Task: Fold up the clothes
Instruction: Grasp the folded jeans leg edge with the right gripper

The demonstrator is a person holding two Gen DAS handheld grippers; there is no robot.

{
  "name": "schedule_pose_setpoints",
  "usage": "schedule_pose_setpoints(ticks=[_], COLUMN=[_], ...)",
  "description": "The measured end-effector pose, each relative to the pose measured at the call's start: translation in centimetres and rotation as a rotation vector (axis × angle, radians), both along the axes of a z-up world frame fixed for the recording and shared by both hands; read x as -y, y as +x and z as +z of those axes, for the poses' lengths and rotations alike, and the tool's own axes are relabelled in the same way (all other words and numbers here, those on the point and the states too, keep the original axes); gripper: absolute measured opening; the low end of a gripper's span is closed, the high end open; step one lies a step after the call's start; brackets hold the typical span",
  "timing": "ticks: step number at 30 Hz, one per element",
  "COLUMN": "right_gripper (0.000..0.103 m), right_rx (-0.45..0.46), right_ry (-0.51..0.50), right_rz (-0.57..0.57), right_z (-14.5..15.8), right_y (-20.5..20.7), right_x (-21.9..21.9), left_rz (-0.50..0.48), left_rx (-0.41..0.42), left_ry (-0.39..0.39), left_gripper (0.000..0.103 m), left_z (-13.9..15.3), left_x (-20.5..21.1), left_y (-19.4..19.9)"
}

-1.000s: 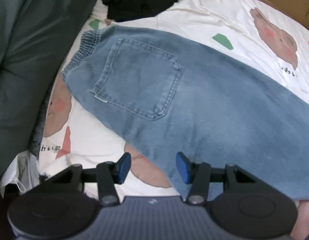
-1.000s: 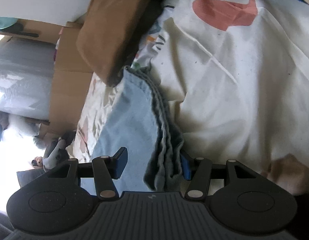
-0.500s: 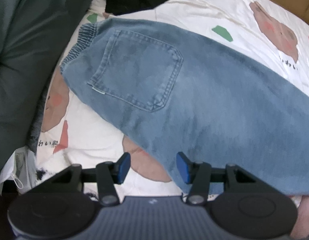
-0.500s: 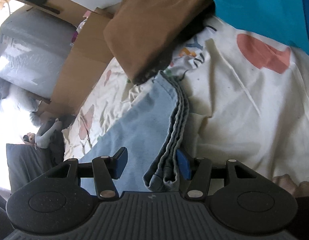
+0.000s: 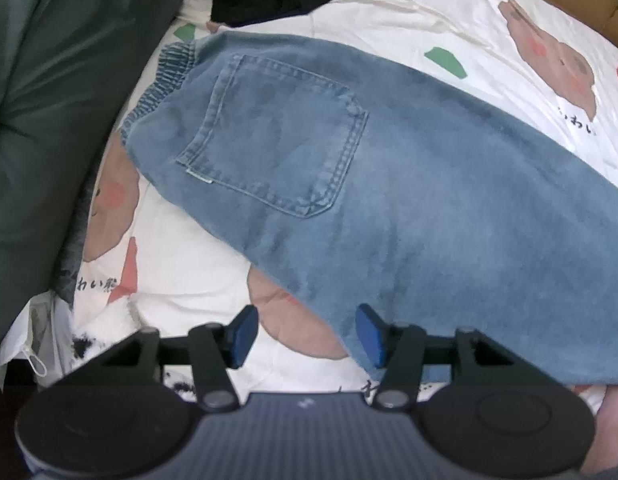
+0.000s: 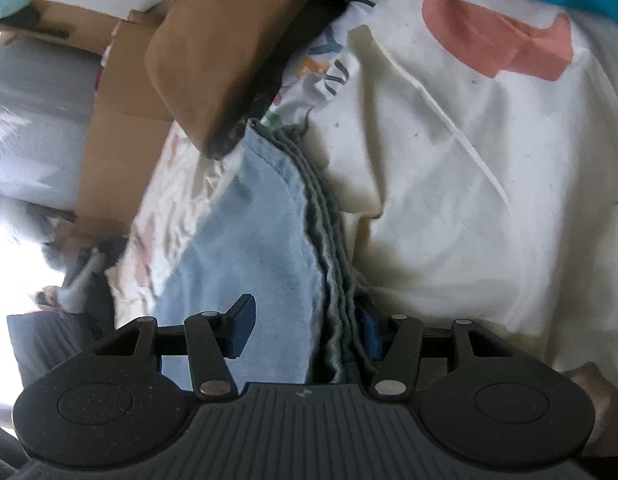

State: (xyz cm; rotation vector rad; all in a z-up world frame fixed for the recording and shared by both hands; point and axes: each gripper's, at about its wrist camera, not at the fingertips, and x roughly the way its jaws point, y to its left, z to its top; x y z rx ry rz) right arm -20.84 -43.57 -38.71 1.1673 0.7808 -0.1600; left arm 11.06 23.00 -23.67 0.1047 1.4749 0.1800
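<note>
Two open grippers frame blue jeans spread pocket-up on a cartoon-print sheet. Left gripper, fingers apart, sits at the jeans' near edge, whose right end is cut off. Right gripper, fingers apart, straddles the jeans' stacked hems, unclamped.

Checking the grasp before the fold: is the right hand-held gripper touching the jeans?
Touching. In the right wrist view, the jeans' stacked hem edges lie between the right hand-held gripper's open fingers, pressed against one blue pad.
</note>
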Motion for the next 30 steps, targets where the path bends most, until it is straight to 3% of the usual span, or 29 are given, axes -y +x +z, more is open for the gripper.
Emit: schedule_pose_setpoints(ticks=[6, 16, 24, 30], right_gripper=[0.056, 0.056, 0.056, 0.056], right_rx=[0.07, 0.021, 0.018, 0.032], right_ry=[0.003, -0.008, -0.091, -0.14], right_rz=[0.036, 0.054, 0.164, 0.165], right_z=[1.2, -0.3, 2.7, 5.2], right_y=[0.9, 4.1, 4.4, 3.1], right_x=[-0.1, 0.8, -0.3, -1.1], left_rz=[0.009, -0.011, -0.001, 0.01], left_rx=[-0.014, -0.008, -0.021, -0.036], left_ry=[-0.005, -0.023, -0.016, -0.017], left_gripper=[0.057, 0.057, 0.057, 0.057], left_z=[-0.5, -0.3, -0.6, -1.3], left_x=[-0.2, 0.5, -0.1, -0.4], left_y=[-0.4, 0.1, -0.1, -0.7])
